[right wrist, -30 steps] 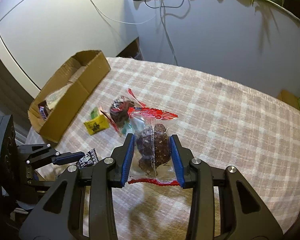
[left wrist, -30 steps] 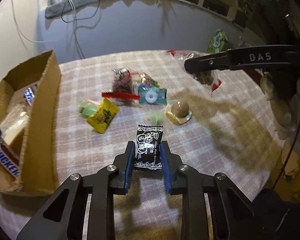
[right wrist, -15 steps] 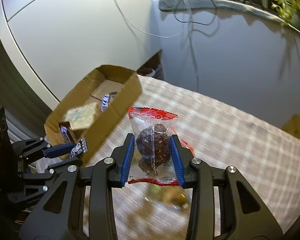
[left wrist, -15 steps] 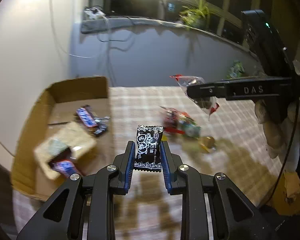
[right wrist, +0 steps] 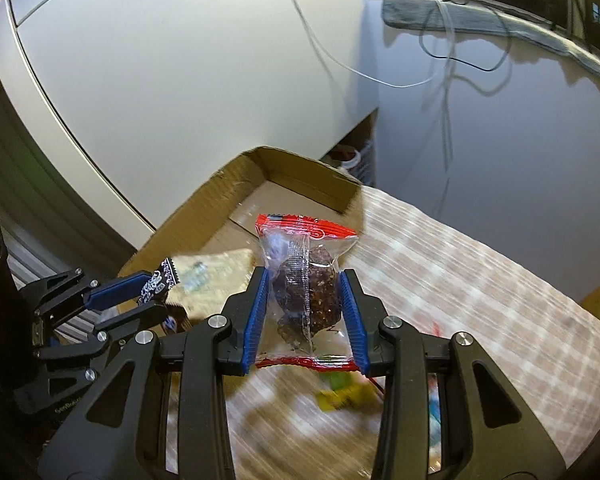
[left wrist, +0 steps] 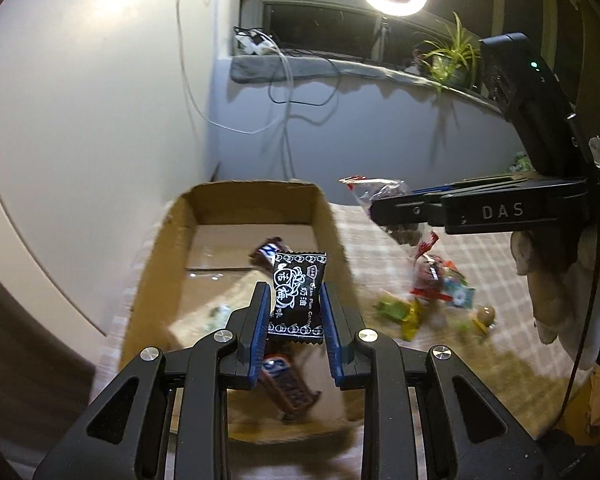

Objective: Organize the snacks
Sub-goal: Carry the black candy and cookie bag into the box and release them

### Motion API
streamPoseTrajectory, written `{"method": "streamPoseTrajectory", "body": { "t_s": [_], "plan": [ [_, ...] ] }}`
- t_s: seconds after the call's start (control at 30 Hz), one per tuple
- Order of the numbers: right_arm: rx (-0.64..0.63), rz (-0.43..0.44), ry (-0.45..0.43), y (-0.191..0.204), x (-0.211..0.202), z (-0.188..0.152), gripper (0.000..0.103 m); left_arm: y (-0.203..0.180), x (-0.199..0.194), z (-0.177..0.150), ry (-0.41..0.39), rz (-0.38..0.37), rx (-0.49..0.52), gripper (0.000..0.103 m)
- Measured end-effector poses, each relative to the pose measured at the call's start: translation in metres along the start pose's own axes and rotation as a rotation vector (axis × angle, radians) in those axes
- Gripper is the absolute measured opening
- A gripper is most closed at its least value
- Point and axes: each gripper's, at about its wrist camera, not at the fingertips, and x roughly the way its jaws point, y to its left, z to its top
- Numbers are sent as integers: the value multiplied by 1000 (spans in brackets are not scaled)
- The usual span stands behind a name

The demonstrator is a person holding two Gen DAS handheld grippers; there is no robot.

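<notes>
Snacks: a black candy [left wrist: 297, 294] sits upright between the pads of the left tongs [left wrist: 294, 322], above the open box [left wrist: 236, 200]; a clear packet [right wrist: 305, 288] with red seams and a dark lumpy filling sits between the pads of the right tongs [right wrist: 306, 322], over the box's right wall, where the box meets the checked surface [right wrist: 460, 280]. Both tongs are closed on their snacks, pads pressing the wrapper sides. The box's far half is bare cardboard; its near half holds chocolate bars [left wrist: 288, 388] and a pale packet [right wrist: 208, 276]. To the right of the box, loose snacks [left wrist: 432, 296] lie clustered on the surface, blurred. The right tongs hang right of and beyond the left ones, apart from them.
</notes>
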Motion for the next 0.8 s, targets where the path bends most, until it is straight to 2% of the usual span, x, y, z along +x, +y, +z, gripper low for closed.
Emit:
{"method": "streamPoseTrajectory", "body": {
  "t_s": [0.5, 0.57, 0.67, 0.8],
  "plan": [
    [-13, 66, 54, 27, 57, 25, 38, 27, 13, 0, 5, 81, -38, 24],
    [-14, 61, 50, 29, 59, 27, 46, 29, 12, 0, 2, 90, -44, 27],
    [-11, 72, 43, 30, 59, 29, 47, 30, 10, 1, -9, 103, -43, 37],
    [-11, 66, 28, 31, 55, 30, 56, 27, 3, 1, -33, 131, -27, 38]
  ]
}}
